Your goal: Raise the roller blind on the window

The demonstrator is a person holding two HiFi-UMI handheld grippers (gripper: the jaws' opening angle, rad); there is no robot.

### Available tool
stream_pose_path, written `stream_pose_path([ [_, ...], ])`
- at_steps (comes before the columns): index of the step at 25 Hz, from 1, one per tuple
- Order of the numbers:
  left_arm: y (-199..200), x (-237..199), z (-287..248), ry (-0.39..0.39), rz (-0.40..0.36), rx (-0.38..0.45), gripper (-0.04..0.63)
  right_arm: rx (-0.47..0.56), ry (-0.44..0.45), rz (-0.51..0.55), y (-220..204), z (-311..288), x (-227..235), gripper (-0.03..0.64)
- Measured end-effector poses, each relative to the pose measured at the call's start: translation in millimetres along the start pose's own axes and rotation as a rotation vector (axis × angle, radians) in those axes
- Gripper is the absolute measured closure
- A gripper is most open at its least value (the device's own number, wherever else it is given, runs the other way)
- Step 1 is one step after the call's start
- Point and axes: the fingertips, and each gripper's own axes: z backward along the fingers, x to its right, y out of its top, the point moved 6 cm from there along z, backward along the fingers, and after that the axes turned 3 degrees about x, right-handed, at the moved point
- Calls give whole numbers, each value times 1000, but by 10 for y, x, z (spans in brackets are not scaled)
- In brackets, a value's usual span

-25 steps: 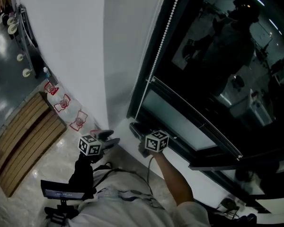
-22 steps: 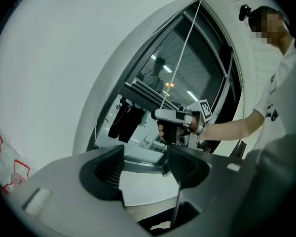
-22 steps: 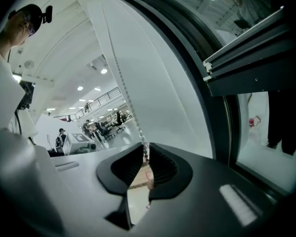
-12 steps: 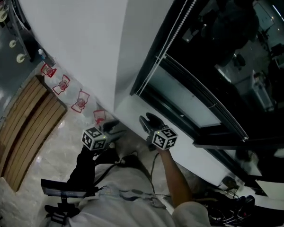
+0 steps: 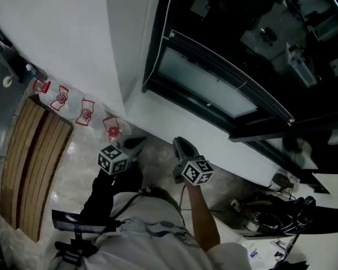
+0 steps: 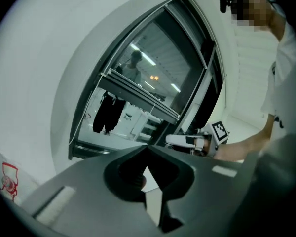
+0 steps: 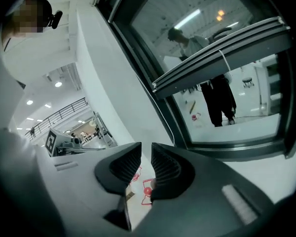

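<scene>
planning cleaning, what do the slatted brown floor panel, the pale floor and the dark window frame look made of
Slatted brown floor panel: looks like wood, matt, parallel planks in a warm tone.
Pale floor: likely polished stone or tile, mottled and glossy with reflections.
Dark window frame: probably coated metal, smooth black; plastic cannot be ruled out.

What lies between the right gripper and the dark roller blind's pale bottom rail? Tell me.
Head view: bare white sill, black window frame, uncovered glass. The right gripper, jaws just closing partway, holds nothing.
</scene>
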Motion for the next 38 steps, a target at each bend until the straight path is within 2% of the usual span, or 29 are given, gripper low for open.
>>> stream_pose_path([
  [5, -262, 399, -51, -6, -29, -41, 597, 41, -62, -39, -316, 561, 31, 583],
  [10, -645, 933, -31, 23, -12, -69, 597, 74, -128, -67, -636, 1339, -12, 606],
  [13, -784, 1268, 1, 25, 15, -50, 597, 78, -156, -65, -783, 1742, -23, 611],
  [19, -645, 1794, -63, -31, -71, -15, 597, 164, -152, 11, -575, 2215, -237, 614],
  [23, -628, 2023, -86, -65, -94, -21, 597, 180, -162, 45, -542, 2423, -472, 614],
  [29, -746, 2094, 216, -93, -97, -43, 597, 161, -205, -10, -799, 2494, -737, 615],
  [35, -877, 1987, 766, -76, -99, -61, 597, 144, -204, -37, -1055, 2402, -1147, 615],
  [38, -941, 1943, 1065, -58, -77, -41, 597, 136, -212, -48, -1202, 2346, -1402, 615],
])
